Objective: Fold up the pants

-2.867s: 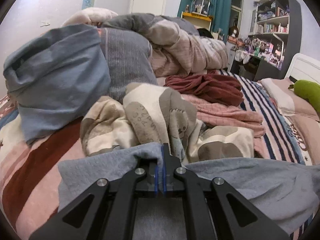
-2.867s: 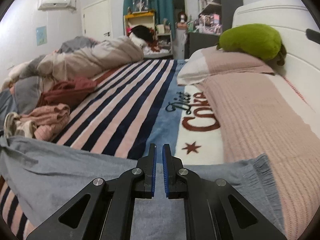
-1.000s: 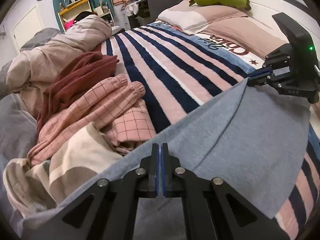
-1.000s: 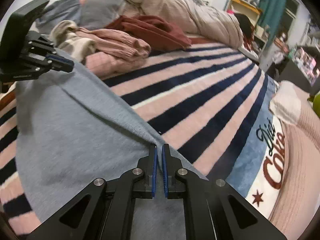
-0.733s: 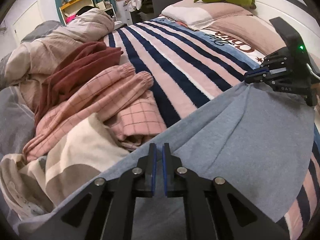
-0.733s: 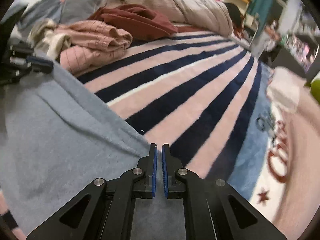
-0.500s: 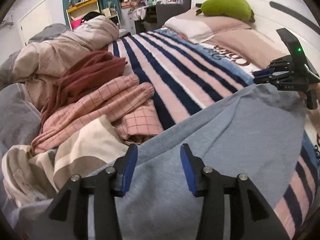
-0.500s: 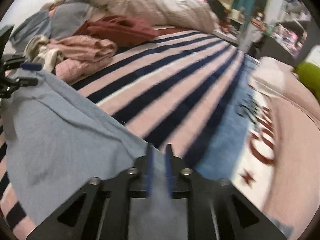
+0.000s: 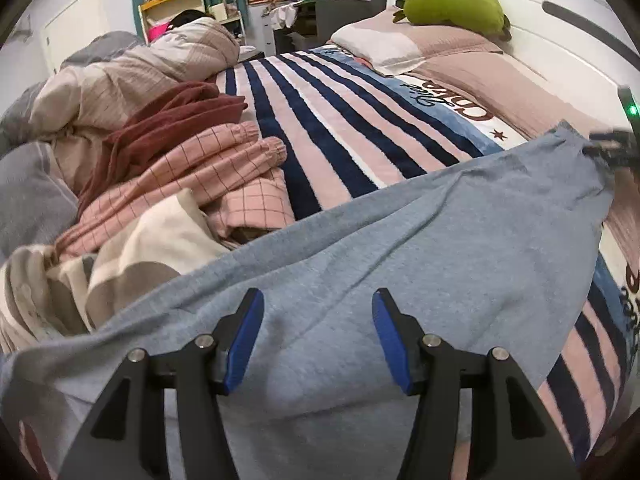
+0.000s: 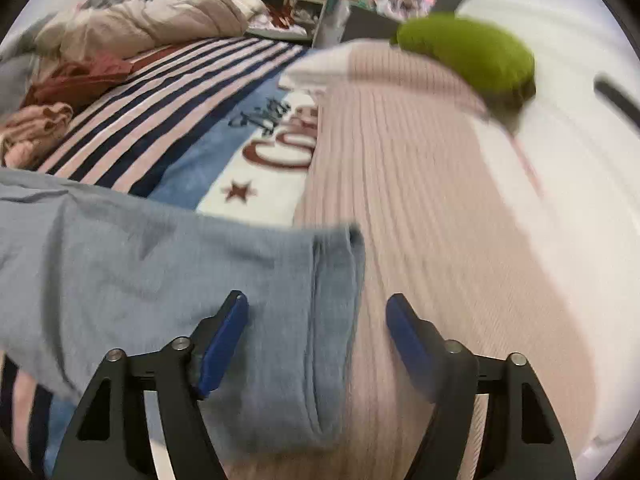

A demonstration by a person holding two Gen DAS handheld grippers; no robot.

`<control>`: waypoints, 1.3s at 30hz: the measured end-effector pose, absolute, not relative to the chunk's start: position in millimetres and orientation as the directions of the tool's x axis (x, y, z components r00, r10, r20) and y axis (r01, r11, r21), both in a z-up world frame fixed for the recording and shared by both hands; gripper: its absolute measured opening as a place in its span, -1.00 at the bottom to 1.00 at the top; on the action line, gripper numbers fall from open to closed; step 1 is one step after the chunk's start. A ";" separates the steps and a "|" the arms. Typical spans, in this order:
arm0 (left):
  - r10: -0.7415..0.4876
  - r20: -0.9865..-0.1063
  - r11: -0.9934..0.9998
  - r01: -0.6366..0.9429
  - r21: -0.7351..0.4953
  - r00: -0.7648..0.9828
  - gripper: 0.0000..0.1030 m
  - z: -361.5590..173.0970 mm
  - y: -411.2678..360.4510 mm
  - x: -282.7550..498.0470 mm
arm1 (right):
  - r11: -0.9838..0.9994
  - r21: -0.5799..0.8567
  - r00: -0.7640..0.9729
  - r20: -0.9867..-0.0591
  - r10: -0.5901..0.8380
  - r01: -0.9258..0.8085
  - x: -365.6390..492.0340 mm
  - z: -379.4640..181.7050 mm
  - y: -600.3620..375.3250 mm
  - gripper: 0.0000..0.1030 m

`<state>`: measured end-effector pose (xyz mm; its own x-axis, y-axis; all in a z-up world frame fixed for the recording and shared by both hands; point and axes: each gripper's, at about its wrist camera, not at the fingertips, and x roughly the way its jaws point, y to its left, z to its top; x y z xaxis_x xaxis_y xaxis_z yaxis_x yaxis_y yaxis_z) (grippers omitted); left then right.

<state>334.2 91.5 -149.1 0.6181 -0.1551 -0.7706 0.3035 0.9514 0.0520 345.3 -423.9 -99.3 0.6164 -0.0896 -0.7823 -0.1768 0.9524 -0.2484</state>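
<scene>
The grey-blue pants (image 9: 420,248) lie spread across the striped bed cover. My left gripper (image 9: 318,332) is open and empty just above them. In the right wrist view the pants (image 10: 160,264) reach to their waistband or hem at the pink ribbed blanket (image 10: 440,208). My right gripper (image 10: 316,340) is open and empty over that end of the pants. The right gripper shows dimly at the far right edge of the left wrist view (image 9: 612,148).
A pile of clothes lies left: pink checked garment (image 9: 208,172), maroon garment (image 9: 168,120), cream patterned cloth (image 9: 132,256). A rumpled duvet (image 9: 140,68) is behind. A pillow with a green plush (image 9: 452,10) is at the headboard. Striped cover (image 9: 340,120) lies beyond the pants.
Both grippers were shut on the pants' edge and have opened and let go. The pants have been laid down flat on the bed. The right view has swung toward the headboard.
</scene>
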 end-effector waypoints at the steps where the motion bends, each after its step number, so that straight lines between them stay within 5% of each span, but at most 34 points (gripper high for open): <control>1: -0.158 -0.772 0.954 0.298 0.042 0.616 0.01 -150.0 91.1 333.6 | 0.957 -0.225 0.605 -0.793 -0.071 -0.182 343.0 -102.4 -427.9 0.34; 4: -0.161 -0.774 0.960 0.280 0.022 0.613 0.02 -152.0 91.0 331.4 | 0.948 -0.246 0.625 -0.777 -0.068 -0.202 334.8 -108.9 -422.7 0.31; 8: -0.156 -0.775 0.965 0.263 0.014 0.612 0.03 -153.8 93.2 328.2 | 0.926 -0.292 0.619 -0.781 -0.087 -0.238 334.8 -117.0 -409.1 -0.64; 14: -0.143 -0.777 0.962 0.272 0.038 0.614 0.04 -154.6 93.5 326.3 | 0.919 -0.350 0.701 -0.701 -0.130 -0.179 311.8 -97.4 -406.4 -0.80; 28: -0.193 -0.797 0.934 0.355 0.028 0.572 0.04 -149.8 87.6 320.4 | 0.940 -0.338 0.634 -0.717 -0.290 0.048 261.0 -60.8 -489.0 -0.78; 31: -0.167 -0.816 0.933 0.356 0.051 0.553 0.13 -146.4 103.9 311.0 | 0.931 -0.360 0.628 -0.712 -0.315 0.060 260.3 -63.1 -485.8 -0.52; 33: -0.123 -0.820 0.933 0.346 0.096 0.559 0.14 -143.5 116.3 304.6 | 0.933 -0.356 0.651 -0.696 -0.305 0.057 257.1 -57.3 -477.1 0.10; 39: -0.043 -0.816 0.962 0.243 0.121 0.576 0.14 -133.8 169.4 293.9 | 0.939 -0.342 0.777 -0.595 -0.205 -0.015 254.6 -36.5 -408.9 0.20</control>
<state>293.9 169.4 -133.8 0.5764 -0.0434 -0.8160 0.2431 0.9625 0.1205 254.6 -408.9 -36.5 0.7770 -0.2046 -0.5954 -0.0148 0.9395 -0.3423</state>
